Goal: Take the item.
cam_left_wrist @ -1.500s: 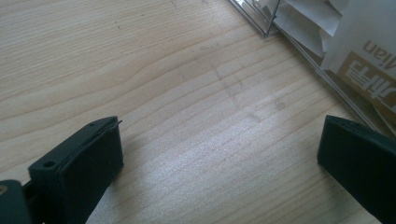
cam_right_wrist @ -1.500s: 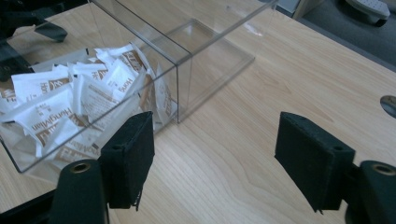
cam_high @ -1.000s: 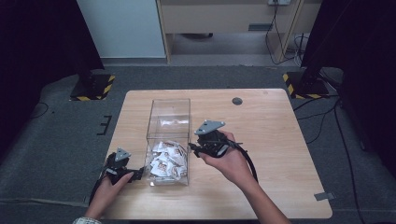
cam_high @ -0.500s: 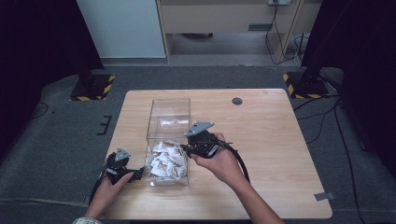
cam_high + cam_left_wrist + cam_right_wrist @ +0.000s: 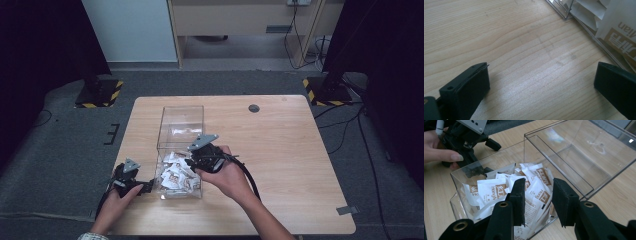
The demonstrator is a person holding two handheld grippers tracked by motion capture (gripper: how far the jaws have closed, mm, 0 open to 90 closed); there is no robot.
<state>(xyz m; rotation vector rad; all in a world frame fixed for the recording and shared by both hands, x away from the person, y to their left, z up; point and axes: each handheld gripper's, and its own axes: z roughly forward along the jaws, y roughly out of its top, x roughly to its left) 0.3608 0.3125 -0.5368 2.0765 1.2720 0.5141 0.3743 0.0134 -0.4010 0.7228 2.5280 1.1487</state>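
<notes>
High view: we see a light wooden table [image 5: 280, 150] with a clear plastic rectangular box [image 5: 180, 150] standing left of centre in the frame, its near end heaped with small white paper sachets printed in brown [image 5: 176, 172]. Our right gripper [image 5: 192, 161] hangs over the box's right wall, above the sachets. Right gripper view, lower middle of the frame: its jaws stand a moderate gap apart, just above the sachet pile [image 5: 534, 187], and we see nothing pinched between them. Our left gripper [image 5: 148, 186] rests at the lower left of the frame, just beside the box's left wall. Left gripper view: its jaws [image 5: 541, 85] are spread wide over bare wood, holding nothing, with the box's edge [image 5: 584, 27] at upper right.
</notes>
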